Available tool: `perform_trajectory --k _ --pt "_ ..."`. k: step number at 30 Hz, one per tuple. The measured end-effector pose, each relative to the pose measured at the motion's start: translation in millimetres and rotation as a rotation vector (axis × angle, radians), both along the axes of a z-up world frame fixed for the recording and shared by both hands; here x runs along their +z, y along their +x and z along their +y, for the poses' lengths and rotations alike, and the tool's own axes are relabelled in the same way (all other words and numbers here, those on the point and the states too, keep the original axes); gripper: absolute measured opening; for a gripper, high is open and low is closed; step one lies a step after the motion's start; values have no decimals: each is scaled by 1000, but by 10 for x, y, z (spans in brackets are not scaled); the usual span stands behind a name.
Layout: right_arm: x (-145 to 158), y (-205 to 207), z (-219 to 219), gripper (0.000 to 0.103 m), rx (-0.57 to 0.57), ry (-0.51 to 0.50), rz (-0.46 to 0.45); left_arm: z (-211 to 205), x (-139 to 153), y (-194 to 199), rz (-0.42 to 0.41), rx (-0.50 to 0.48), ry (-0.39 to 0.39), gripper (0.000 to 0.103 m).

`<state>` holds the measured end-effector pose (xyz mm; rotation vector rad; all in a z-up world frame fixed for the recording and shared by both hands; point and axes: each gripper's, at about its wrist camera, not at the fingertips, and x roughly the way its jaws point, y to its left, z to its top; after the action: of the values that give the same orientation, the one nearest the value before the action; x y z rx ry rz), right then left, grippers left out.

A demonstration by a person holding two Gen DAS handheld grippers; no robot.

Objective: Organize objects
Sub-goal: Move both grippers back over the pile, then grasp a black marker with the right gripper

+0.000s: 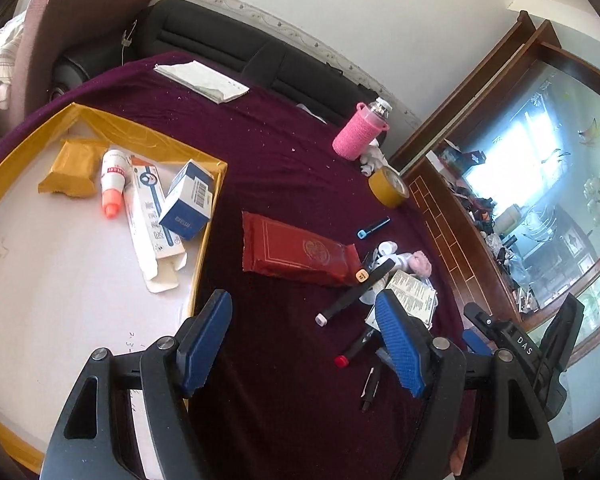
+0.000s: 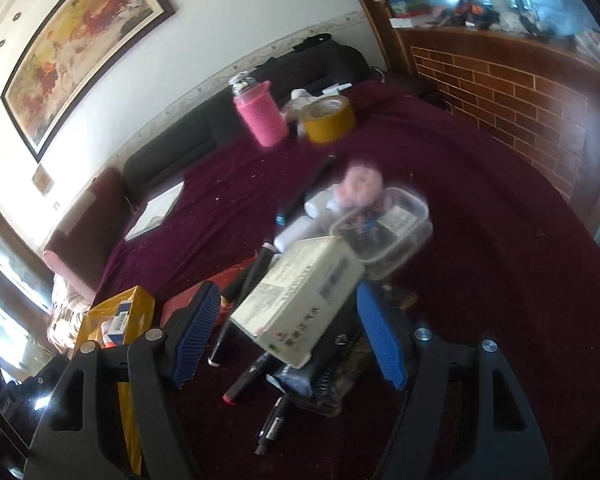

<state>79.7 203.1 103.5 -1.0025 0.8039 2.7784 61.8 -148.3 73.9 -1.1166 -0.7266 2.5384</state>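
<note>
While the jaws of both tools stand apart, the scene reads as follows.

Cream box (image 2: 300, 300): centre of the right wrist view, tilted, between the blue pads of the right hand-held gripper (image 2: 290, 336); whether the pads touch it cannot be told.
Right hand-held gripper: jaws apart, low in its own frame; also seen at the lower right of the left wrist view (image 1: 516, 340).
Left hand-held gripper (image 1: 300, 344): jaws wide apart, holding nothing, above the maroon cloth.
Markers: a black marker (image 1: 356, 292) and a red-capped marker (image 1: 354, 350) lie near the lower centre of the left view.
Red packet (image 1: 296, 252): flat at the centre of the left view.
Yellow-rimmed tray (image 1: 204, 224): left of frame, holding a blue-and-white box (image 1: 188, 204), a long carton (image 1: 150, 216), an orange-capped bottle (image 1: 112, 184) and a yellow pouch (image 1: 70, 168).
Clear container (image 2: 396, 232): just behind the cream box, blurred.
Pink bottle (image 1: 358, 132) and tape roll (image 1: 388, 186): upper right of the left view, near each other.
Table (image 1: 268, 132): covered in maroon cloth.
</note>
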Motion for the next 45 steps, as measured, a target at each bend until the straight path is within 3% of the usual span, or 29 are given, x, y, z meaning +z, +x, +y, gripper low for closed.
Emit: perform_trajectory --k 11,27,36,42,45 --pt "-302 -131 108 70 -6 -25 -75 153 -172 -46 -46 -34 -48 68" --pt "-456 -127 321 70 -37 -30 -83 683 -270 -62 -81 -171 -116 68" --pt "-569 -89 435 70 -51 -34 -103 753 -236 4 -76 -179 -148 68" --pt "-184 -116 415 70 -25 33 -63 774 -228 23 -58 -178 -184 68" --pt "75 -436 362 70 48 37 -121 790 -260 45 -54 -201 -175 68"
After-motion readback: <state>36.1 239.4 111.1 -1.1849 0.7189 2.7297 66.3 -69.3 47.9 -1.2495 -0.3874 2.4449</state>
